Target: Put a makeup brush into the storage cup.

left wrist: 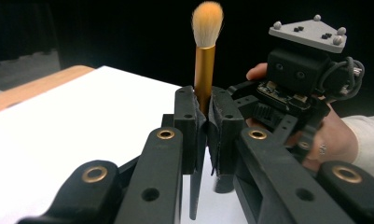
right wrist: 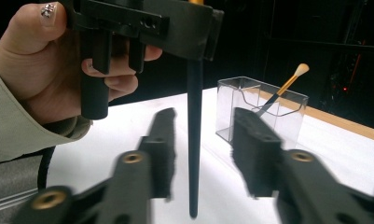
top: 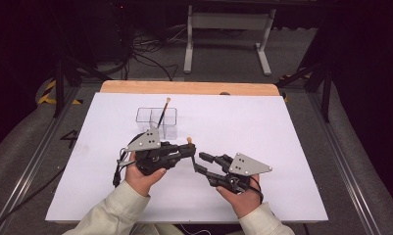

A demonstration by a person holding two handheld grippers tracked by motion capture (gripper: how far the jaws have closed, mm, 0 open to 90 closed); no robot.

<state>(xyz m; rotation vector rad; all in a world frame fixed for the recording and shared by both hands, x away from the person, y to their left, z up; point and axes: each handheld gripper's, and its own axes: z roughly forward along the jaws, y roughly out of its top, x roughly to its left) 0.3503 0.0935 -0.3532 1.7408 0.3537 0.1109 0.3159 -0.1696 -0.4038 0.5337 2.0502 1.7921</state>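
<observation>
Makeup brush (left wrist: 206, 56), with a gold collar and a pale orange tuft, stands upright above the white sheet, clamped by its collar between the closed jaws of the left gripper (left wrist: 202, 116); its black handle (right wrist: 194, 140) hangs down, the tip seemingly just clear of the sheet. The right gripper (right wrist: 201, 149) sits just beside it with jaws wide apart, one on either side of the handle (not touching it). My guess is a handover, or a regrip lower down: the next move would call for the right jaws to close squarely on the thin handle before the left lets go. Behind stands a clear box with compartments (top: 157, 121), a second brush (top: 163, 111) leaning in it. The white sheet (top: 262, 127) covers a wooden tabletop (top: 189, 87). Beyond are a dark room, floor cables and a white table frame (top: 228, 34).
</observation>
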